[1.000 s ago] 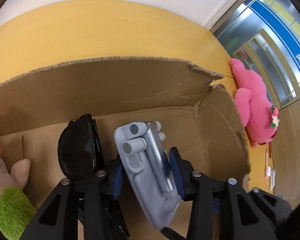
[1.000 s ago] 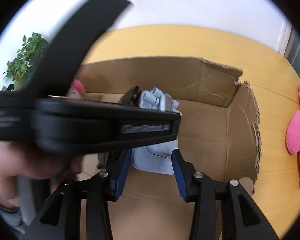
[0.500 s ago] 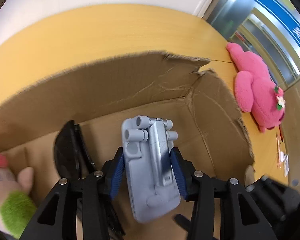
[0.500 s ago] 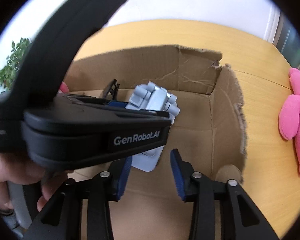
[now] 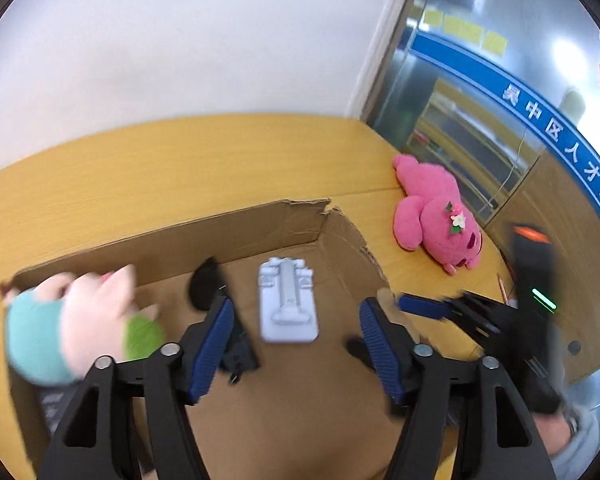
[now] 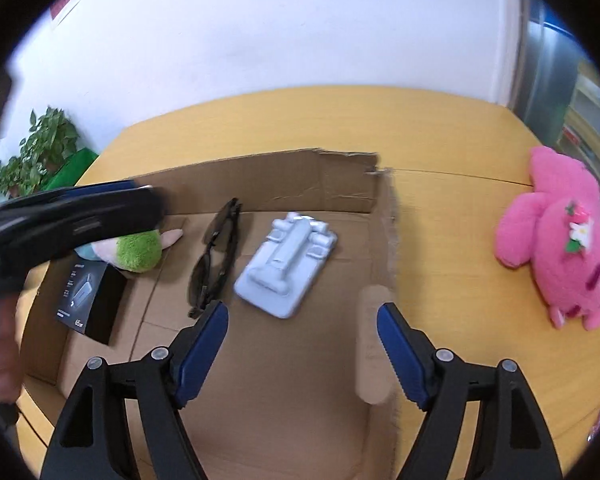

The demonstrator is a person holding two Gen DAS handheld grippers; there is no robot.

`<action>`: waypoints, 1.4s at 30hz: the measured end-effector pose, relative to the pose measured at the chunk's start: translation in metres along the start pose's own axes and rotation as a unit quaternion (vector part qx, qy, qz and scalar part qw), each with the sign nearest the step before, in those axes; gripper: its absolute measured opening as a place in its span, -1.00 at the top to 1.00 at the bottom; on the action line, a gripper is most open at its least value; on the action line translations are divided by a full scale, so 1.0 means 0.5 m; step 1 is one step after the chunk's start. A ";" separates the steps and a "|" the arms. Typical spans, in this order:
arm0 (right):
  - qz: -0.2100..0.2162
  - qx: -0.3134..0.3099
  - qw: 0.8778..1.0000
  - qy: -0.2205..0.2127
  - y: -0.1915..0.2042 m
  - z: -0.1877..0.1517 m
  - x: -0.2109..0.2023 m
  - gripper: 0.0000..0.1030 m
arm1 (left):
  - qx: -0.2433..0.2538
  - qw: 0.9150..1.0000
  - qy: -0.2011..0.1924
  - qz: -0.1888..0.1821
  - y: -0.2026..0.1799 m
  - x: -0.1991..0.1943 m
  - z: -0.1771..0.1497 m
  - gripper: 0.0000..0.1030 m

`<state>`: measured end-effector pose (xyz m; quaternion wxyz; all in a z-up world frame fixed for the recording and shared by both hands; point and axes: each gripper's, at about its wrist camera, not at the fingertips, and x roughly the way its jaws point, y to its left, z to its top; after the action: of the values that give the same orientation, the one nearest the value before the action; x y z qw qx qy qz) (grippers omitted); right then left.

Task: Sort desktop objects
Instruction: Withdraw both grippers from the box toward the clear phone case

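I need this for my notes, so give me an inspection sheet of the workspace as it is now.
Surface: wooden table.
Job's things: cardboard box holding grey stand, sunglasses, plush toy, black carton; pink plush lies on the table outside it.
Clutter: nothing seen.
Grippers: left gripper and right gripper open, empty, jaws just opened.
Cables: nothing seen.
Surroundings: white wall, potted plant, glass partition.

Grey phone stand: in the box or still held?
In the box. The grey phone stand lies flat on the cardboard box floor beside the sunglasses, clear of both tools.
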<state>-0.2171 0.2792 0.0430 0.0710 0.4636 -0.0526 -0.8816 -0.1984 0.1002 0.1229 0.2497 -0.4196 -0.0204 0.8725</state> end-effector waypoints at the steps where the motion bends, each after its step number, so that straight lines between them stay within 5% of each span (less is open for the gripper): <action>1: 0.016 0.007 1.000 0.010 0.009 0.000 0.001 -0.49 | -0.002 1.000 -0.007 0.006 0.013 -0.026 -0.017 -0.38; 4: 0.031 0.038 0.998 0.028 0.039 -0.004 0.070 -0.49 | -0.007 1.000 -0.017 0.025 0.050 -0.083 -0.062 -0.38; 11: -0.083 -0.037 0.994 0.054 0.083 -0.001 0.173 -0.46 | -0.036 0.997 -0.011 0.067 0.136 -0.143 -0.163 -0.39; 22: -0.144 -0.059 0.986 0.059 0.052 -0.023 0.158 -0.33 | -0.052 0.997 -0.008 0.055 0.162 -0.164 -0.237 -0.39; 25: -0.146 -0.050 0.986 0.058 0.038 -0.020 0.140 -0.23 | -0.059 0.997 -0.013 0.051 0.166 -0.177 -0.250 -0.39; 29: -0.089 -0.024 0.995 0.030 0.044 -0.011 0.125 -0.27 | -0.071 0.996 -0.020 0.049 0.174 -0.192 -0.268 -0.39; 36: -0.103 -0.050 0.992 0.055 0.073 -0.006 0.201 -0.24 | -0.079 0.995 -0.018 0.058 0.182 -0.210 -0.296 -0.39; 42: -0.125 -0.058 0.989 0.046 0.066 -0.016 0.182 -0.25 | -0.090 0.994 -0.019 0.054 0.198 -0.219 -0.314 -0.39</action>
<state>-0.2591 0.2308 -0.0300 -0.0105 0.5016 0.0601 -0.8629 -0.0657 -0.0632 0.0761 0.1636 -0.4239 -0.0809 0.8871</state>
